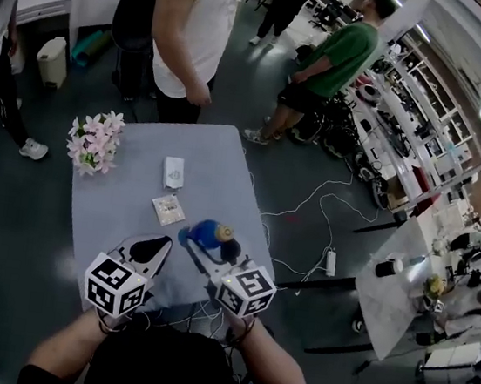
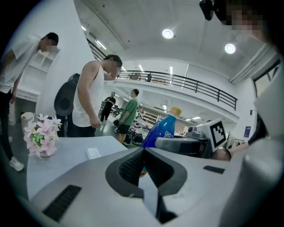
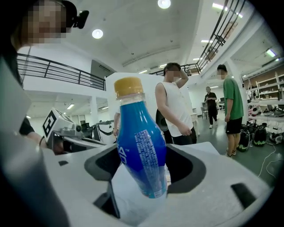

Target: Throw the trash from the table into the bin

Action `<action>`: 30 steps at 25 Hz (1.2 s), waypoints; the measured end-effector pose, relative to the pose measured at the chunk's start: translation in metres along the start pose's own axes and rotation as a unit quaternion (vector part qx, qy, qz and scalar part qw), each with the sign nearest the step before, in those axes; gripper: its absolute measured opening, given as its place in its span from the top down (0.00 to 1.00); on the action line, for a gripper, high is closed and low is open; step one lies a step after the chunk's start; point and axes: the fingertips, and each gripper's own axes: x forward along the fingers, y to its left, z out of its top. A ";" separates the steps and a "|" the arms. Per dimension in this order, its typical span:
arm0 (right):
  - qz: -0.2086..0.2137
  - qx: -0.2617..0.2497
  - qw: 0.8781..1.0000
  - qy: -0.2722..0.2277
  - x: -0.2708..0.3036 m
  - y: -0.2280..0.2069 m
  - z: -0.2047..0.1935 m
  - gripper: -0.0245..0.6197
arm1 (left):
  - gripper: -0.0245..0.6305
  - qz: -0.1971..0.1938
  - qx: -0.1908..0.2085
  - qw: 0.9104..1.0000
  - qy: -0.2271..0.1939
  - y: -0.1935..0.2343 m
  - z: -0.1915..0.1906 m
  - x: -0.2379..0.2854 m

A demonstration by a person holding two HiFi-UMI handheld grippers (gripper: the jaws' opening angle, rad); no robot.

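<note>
My right gripper (image 1: 212,252) (image 3: 143,165) is shut on a blue plastic bottle (image 1: 204,234) (image 3: 141,155) with a yellow cap, held upright above the near right part of the grey table (image 1: 124,207). The bottle (image 2: 165,131) also shows in the left gripper view. My left gripper (image 1: 161,243) (image 2: 143,150) is shut with nothing in it, just left of the bottle. Ahead on the table lie a small printed wrapper (image 1: 168,210) and a white packet (image 1: 173,172) (image 2: 93,153). A cream bin (image 1: 52,61) stands on the floor beyond the table's far left.
A bunch of pink flowers (image 1: 94,142) (image 2: 41,135) stands at the table's far left corner. A person in a white top (image 1: 191,31) stands at the far edge, another in green (image 1: 335,63) beyond. White cables (image 1: 309,206) run over the floor to the right.
</note>
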 end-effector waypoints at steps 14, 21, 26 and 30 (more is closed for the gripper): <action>-0.081 0.030 0.996 -0.018 -0.144 -0.070 -0.020 0.48 | 0.94 -0.087 0.036 0.995 0.035 -0.123 -0.014 0.094; -0.138 0.048 0.989 -0.032 -0.214 -0.105 -0.029 0.48 | 0.94 -0.148 0.058 0.986 0.058 -0.191 -0.026 0.137; -0.190 0.067 0.978 -0.047 -0.270 -0.129 -0.039 0.48 | 0.94 -0.195 0.079 0.975 0.078 -0.240 -0.038 0.165; -0.241 0.086 0.965 -0.054 -0.314 -0.158 -0.059 0.48 | 0.94 -0.236 0.089 0.963 0.094 -0.275 -0.054 0.200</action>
